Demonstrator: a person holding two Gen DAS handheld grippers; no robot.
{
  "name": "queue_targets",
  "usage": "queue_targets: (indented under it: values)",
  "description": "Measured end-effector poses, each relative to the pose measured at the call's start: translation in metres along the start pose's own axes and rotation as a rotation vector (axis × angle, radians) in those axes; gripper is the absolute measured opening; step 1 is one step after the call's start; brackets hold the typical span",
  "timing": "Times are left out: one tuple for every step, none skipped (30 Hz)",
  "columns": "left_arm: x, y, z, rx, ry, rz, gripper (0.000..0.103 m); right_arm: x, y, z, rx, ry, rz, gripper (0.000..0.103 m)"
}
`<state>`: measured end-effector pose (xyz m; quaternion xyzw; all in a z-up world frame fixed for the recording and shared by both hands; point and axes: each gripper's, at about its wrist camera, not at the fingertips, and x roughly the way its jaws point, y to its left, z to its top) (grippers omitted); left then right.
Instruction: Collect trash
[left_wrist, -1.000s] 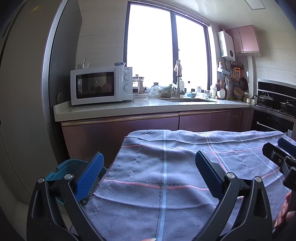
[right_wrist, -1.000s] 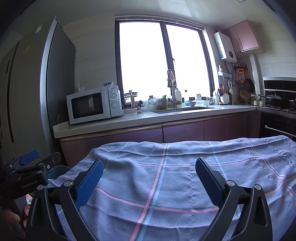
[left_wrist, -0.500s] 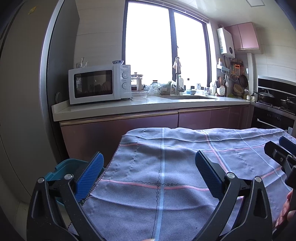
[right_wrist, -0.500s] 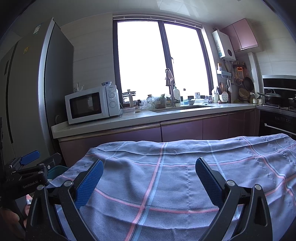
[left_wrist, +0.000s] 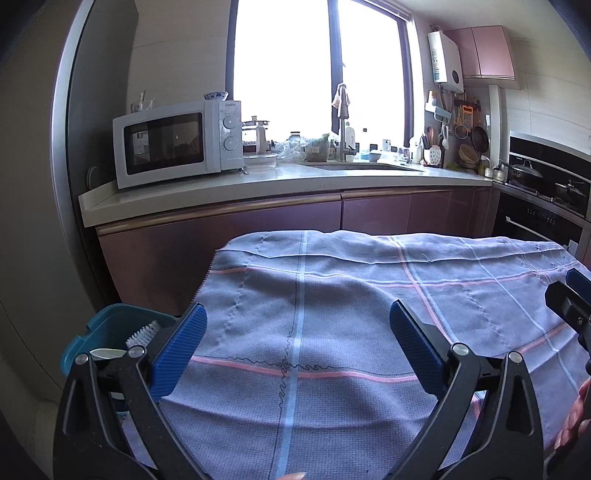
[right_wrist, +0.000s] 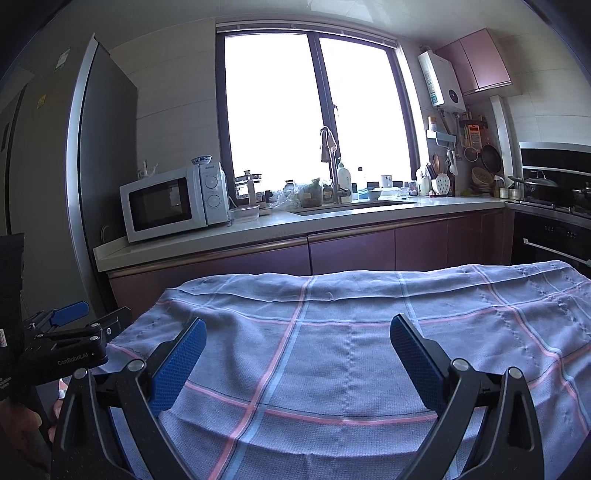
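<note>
Sitting low at the left end of the cloth-covered desk (left_wrist: 332, 332) is the teal bin (left_wrist: 107, 328), the only trash-related thing I can see; a white brush (left_wrist: 142, 332) and a pale curved piece poke up inside it, just behind my left finger. I see no loose trash on the plaid cloth. My left hand-held gripper (left_wrist: 297, 345) hovers over the cloth with its blue pads spread wide and nothing between them. My right hand-held gripper (right_wrist: 297, 363) does the same further along the desk, jaws equally wide and empty. Each one shows at the edge of the other's view, side by side. Beyond the desk runs the kitchen worktop with a white microwave (right_wrist: 173, 201), a sink tap (right_wrist: 330, 162) under the bright window, and a stove (right_wrist: 546, 199) at right.
</note>
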<state>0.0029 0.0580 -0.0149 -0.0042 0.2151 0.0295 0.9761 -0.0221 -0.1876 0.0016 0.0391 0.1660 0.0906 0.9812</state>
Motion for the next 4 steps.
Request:
queue_targets:
  values:
    - [0.007, -0.002, 0.003, -0.003, 0.022, -0.005, 0.097, 0.002, -0.005, 0.002, -0.005, 0.017, -0.005, 0.096]
    - [0.016, -0.005, 0.006, -0.002, 0.052, -0.006, 0.097, 0.005, -0.012, 0.005, -0.009, 0.037, -0.009, 0.096]
    - [0.027, -0.008, 0.009, -0.003, 0.09, -0.007, 0.097, 0.008, -0.02, 0.008, -0.012, 0.058, -0.018, 0.096]
    - [0.038, -0.01, 0.011, -0.006, 0.12, -0.008, 0.097, 0.013, -0.029, 0.01, -0.017, 0.084, -0.034, 0.096]
